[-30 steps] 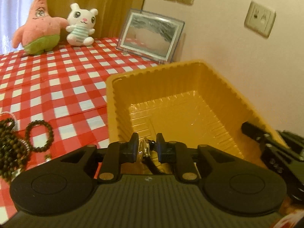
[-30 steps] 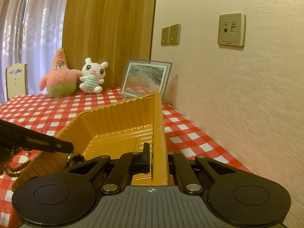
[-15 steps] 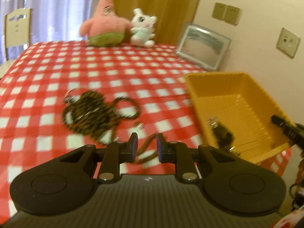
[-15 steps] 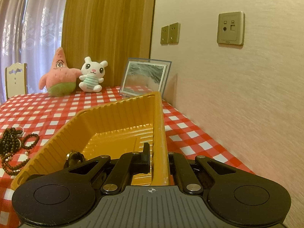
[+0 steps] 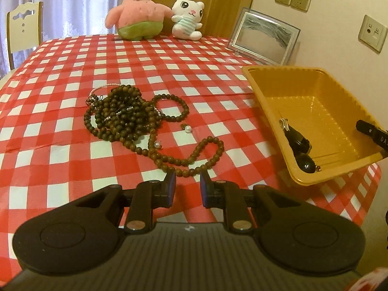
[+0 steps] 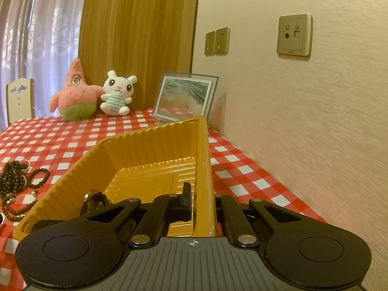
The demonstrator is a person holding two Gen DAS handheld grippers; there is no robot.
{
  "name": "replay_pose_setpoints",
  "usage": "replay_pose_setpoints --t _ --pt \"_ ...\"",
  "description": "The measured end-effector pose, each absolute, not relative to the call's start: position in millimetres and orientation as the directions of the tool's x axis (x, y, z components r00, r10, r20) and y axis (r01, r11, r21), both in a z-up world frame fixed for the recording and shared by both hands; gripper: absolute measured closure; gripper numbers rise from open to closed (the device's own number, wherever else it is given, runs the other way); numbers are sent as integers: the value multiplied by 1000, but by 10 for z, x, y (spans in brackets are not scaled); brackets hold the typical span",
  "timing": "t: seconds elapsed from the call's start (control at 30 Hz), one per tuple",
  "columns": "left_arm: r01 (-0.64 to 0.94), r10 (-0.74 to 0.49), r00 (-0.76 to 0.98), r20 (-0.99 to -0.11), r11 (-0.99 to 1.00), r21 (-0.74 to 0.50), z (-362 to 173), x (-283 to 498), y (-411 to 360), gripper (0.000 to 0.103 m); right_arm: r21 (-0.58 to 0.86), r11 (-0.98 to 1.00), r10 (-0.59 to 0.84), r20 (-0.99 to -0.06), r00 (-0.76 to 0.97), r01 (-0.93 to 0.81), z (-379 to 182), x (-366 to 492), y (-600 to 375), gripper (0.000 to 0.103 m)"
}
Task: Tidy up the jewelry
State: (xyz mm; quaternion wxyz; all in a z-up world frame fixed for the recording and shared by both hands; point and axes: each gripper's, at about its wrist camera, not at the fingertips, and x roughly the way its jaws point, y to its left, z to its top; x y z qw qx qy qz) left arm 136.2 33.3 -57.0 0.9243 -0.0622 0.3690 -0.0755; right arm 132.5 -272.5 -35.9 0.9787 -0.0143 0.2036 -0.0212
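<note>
A pile of dark brown bead strands [image 5: 121, 116] lies on the red-checked tablecloth, and one loop [image 5: 194, 155] trails toward my left gripper [image 5: 188, 181]. That gripper hovers just short of the loop, open by a narrow gap with nothing in it. Two small pearls [image 5: 188, 128] lie beside the beads. The yellow tray [image 5: 315, 92] stands to the right with a dark pendant piece [image 5: 298, 143] in it. My right gripper [image 6: 201, 201] is shut on the tray's side wall [image 6: 206, 169]. One of its fingers [image 5: 371, 131] shows at the tray's rim.
A pink star plush [image 5: 138, 14], a white rabbit plush [image 5: 186, 17] and a picture frame [image 5: 264, 38] stand at the table's back. A chair [image 5: 23, 26] is at the far left. The wall runs close along the right, and the table edge falls just past the tray.
My left gripper held a small dark and silver piece over the tray, let it go there, then swung left over the beads. The right gripper has not moved.
</note>
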Motion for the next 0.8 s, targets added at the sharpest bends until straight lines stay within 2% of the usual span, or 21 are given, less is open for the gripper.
replay_pose_setpoints --t 0.37,0.8 --pt "92 -127 737 -664 992 -87 -599 1668 320 85 -42 998 -55 -400 915 42 -395 1366 -2728 98" --pt "47 -71 715 -696 997 -53 -712 1898 388 86 -38 998 -56 -406 912 44 -415 1398 -2760 98"
